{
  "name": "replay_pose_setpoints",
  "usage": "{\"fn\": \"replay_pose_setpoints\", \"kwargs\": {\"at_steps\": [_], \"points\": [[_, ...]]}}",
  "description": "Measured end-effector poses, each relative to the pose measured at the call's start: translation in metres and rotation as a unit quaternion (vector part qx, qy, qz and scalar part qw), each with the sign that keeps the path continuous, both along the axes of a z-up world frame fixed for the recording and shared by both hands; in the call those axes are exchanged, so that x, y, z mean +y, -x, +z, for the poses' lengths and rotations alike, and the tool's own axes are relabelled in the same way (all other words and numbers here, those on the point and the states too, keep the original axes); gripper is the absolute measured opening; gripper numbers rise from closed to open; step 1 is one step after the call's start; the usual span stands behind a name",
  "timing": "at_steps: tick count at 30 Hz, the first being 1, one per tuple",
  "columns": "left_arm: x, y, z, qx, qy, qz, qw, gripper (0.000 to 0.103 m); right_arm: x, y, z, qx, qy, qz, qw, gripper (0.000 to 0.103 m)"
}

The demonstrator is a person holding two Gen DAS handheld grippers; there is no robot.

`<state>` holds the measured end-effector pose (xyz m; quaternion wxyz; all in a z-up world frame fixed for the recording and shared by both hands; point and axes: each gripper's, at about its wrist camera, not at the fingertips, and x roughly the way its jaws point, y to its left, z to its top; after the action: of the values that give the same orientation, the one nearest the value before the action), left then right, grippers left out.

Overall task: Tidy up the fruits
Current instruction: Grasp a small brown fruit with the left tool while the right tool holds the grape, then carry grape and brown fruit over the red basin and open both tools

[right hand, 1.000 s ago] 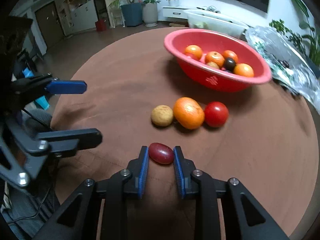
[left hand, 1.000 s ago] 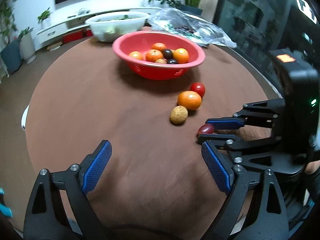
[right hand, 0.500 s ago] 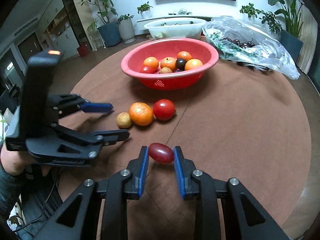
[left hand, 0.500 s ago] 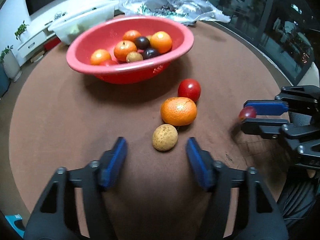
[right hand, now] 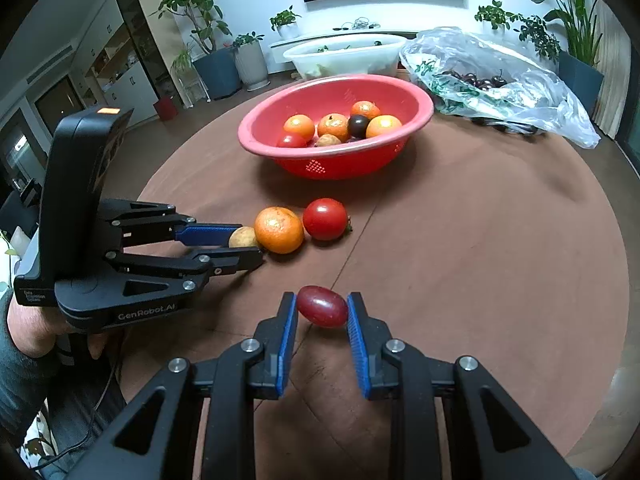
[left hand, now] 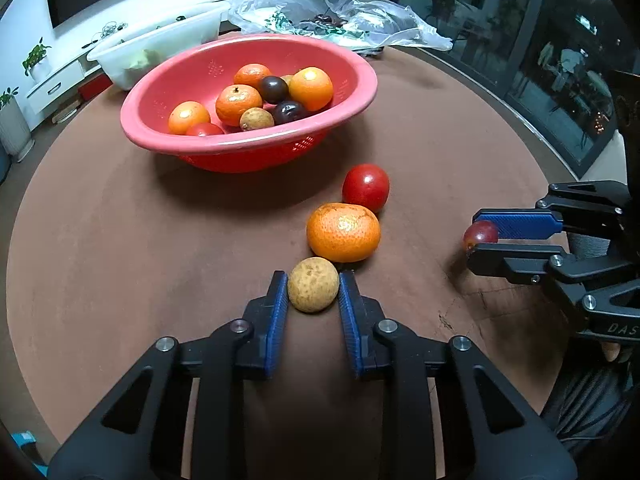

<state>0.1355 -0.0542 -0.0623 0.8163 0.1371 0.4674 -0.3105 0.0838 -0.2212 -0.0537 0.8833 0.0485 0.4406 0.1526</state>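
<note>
My left gripper (left hand: 313, 286) is shut on a small tan round fruit (left hand: 313, 290) that rests on the brown round table (left hand: 120, 248), touching an orange (left hand: 343, 232). A red tomato (left hand: 365, 187) lies just beyond the orange. My right gripper (right hand: 322, 306) is shut on a dark red grape (right hand: 322, 306) and holds it above the table; it also shows in the left wrist view (left hand: 480, 234). A red basket (left hand: 248, 152) with several oranges, dark plums and other fruit stands behind. The left gripper also shows in the right wrist view (right hand: 244, 246).
A white plastic tub (left hand: 160, 48) stands behind the basket. A clear plastic bag (right hand: 496, 76) with dark cherries lies at the back right. The table edge curves along the right (left hand: 532, 148).
My left gripper moved forward to the tan fruit and shut on it. My right gripper lifted the grape off the table and drew back a little to the right.
</note>
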Motion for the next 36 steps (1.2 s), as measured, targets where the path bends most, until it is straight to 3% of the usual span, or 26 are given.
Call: {"fn": "replay_pose_setpoints", "kwargs": {"at_steps": [16,21,30,36], "points": [[0.028,0.013,0.01,-0.001,0.036,0.034,0.9988,0.024,0.006,-0.002,-0.004,0.007,-0.002,0.001,1.0,0.028],[0.036,0.011,0.027,-0.014,0.051,0.045,0.9976,0.024,-0.001,-0.005,0.004,0.0,0.002,-0.006,1.0,0.028],[0.046,-0.043,0.081,-0.062,0.075,0.072,0.9926,0.024,-0.021,-0.05,0.057,-0.043,0.003,-0.023,0.999,0.028],[0.021,-0.099,0.088,-0.075,0.054,0.073,0.993,0.024,-0.015,-0.117,0.08,-0.047,0.012,-0.02,0.999,0.028]]}}
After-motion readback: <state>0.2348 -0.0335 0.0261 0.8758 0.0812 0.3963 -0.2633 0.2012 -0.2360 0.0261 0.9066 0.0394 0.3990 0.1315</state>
